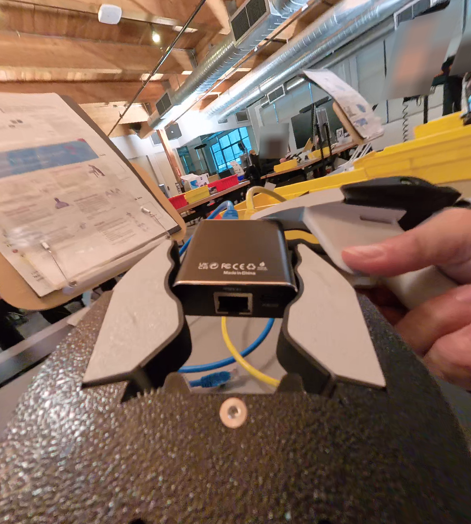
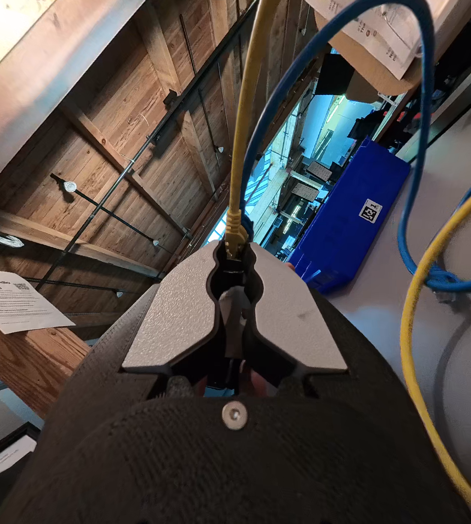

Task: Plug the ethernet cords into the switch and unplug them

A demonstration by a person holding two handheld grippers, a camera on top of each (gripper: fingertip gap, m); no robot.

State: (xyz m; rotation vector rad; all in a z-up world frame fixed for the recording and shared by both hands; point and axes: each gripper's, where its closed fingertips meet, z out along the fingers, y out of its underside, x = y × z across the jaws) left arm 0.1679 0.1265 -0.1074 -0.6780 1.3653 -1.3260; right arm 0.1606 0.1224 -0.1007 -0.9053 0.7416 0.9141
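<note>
My left gripper (image 1: 235, 249) is shut on the black switch (image 1: 234, 255) and holds it above the table. The empty port (image 1: 232, 302) on its near face points at the camera. A blue plug (image 1: 230, 213) and the yellow cord (image 1: 254, 195) stand at the switch's far end. I cannot tell whether they are seated. My right gripper (image 2: 234, 248) is shut on the yellow plug (image 2: 233, 238), whose cord runs upward. In the left wrist view it reaches in from the right (image 1: 327, 221), held by a hand (image 1: 441, 283).
A clipboard with printed sheets (image 1: 58, 192) stands at the left. Yellow bins (image 1: 427, 158) are at the right. Loose loops of blue cord (image 2: 415, 170) and yellow cord (image 2: 410, 340) hang to the grey table (image 2: 370, 326). A blue bin (image 2: 350, 224) stands there.
</note>
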